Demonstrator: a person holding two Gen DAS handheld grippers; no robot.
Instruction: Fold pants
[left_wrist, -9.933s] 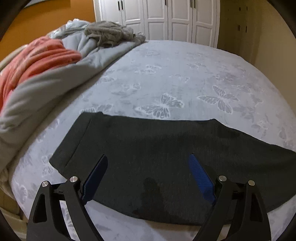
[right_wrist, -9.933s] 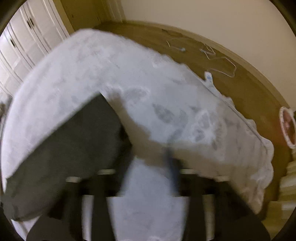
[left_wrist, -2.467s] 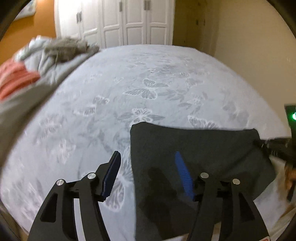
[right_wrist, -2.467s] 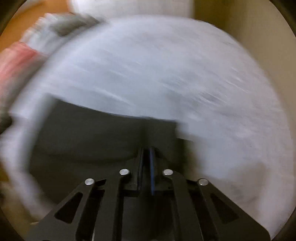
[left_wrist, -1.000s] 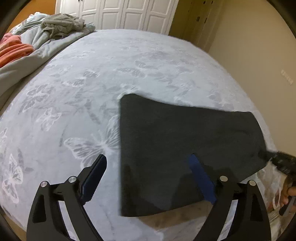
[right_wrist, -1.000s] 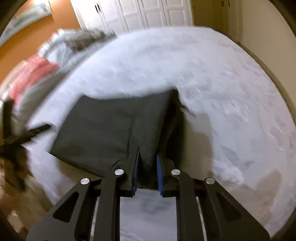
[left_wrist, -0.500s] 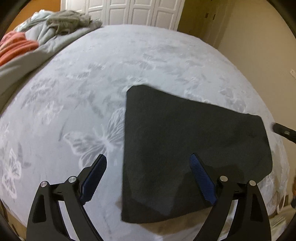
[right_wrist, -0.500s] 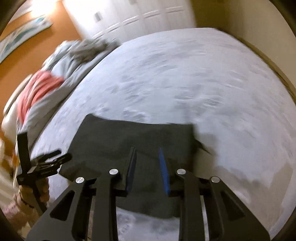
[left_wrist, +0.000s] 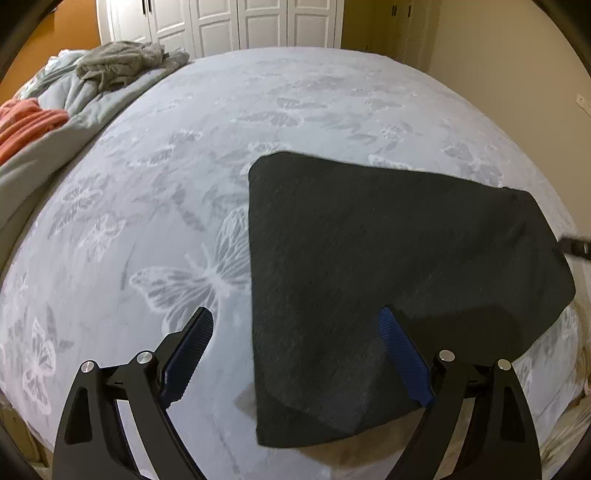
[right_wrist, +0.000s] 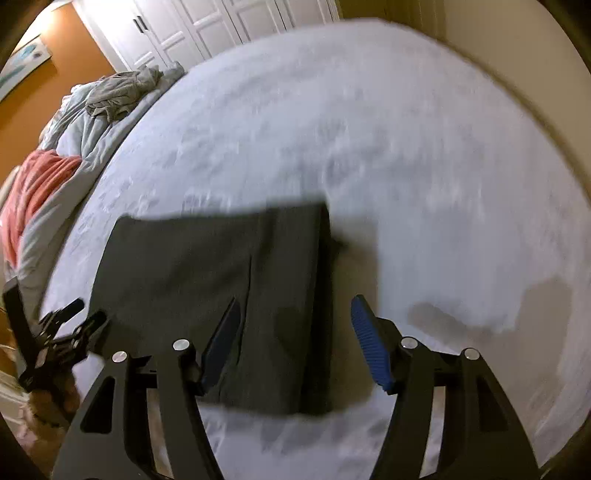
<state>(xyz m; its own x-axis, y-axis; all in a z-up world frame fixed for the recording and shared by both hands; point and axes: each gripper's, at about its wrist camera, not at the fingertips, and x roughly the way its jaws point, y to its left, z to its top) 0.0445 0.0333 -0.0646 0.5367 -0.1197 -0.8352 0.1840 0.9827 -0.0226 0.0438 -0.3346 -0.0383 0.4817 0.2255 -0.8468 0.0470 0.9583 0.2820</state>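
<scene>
Left gripper (left_wrist: 295, 354) nearest, jaws spread wide, holding nothing, poised over near left edge of pants (left_wrist: 388, 266). Right gripper (right_wrist: 295, 339) likewise wide apart, empty, above near right part of pants. Pants dark grey, folded into compact flat shape, lying near foot edge of bed (left_wrist: 258, 110) on pale butterfly-print cover. Farther back at left: grey duvet (left_wrist: 44, 147), orange blanket (left_wrist: 26, 122), crumpled grey garment (left_wrist: 118, 66). White wardrobe doors (left_wrist: 236, 22) beyond.

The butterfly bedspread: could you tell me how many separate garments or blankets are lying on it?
3 that show: the dark folded pants near the front edge, a crumpled grey garment at the far left, and an orange blanket at the left edge of the bedspread. More may be hidden in that heap.
</scene>
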